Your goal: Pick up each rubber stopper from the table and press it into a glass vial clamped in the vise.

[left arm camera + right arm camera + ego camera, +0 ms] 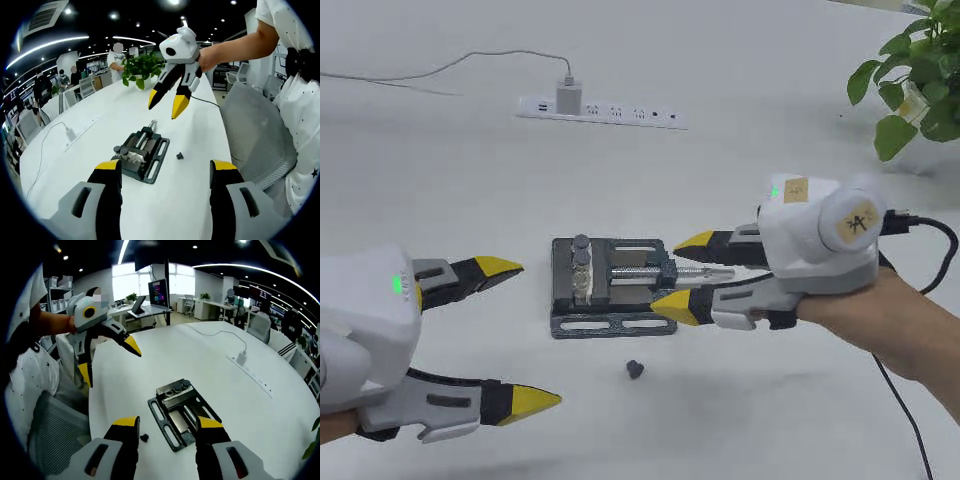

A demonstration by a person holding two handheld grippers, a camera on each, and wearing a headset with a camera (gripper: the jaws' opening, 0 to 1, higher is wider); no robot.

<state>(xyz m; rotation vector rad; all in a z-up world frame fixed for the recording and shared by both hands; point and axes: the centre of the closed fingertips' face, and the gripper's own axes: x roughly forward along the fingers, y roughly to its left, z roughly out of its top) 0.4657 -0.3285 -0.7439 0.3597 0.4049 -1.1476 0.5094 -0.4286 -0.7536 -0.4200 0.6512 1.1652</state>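
Head view: vise (610, 285) sits mid-counter (720, 420), glass vials (582, 270) clamped upright at its left end, prob. so the mouths face up for pressing; they look already capped, hard to tell. One rubber stopper (634, 369) lies loose just in front.

Left gripper view: left claw (165, 167) spread wide, empty, aimed at vise. Right claw (164, 110) hangs above, spread, empty.

Right gripper view: jaws wide, touching nothing; stopper untouched on counter beside vise.
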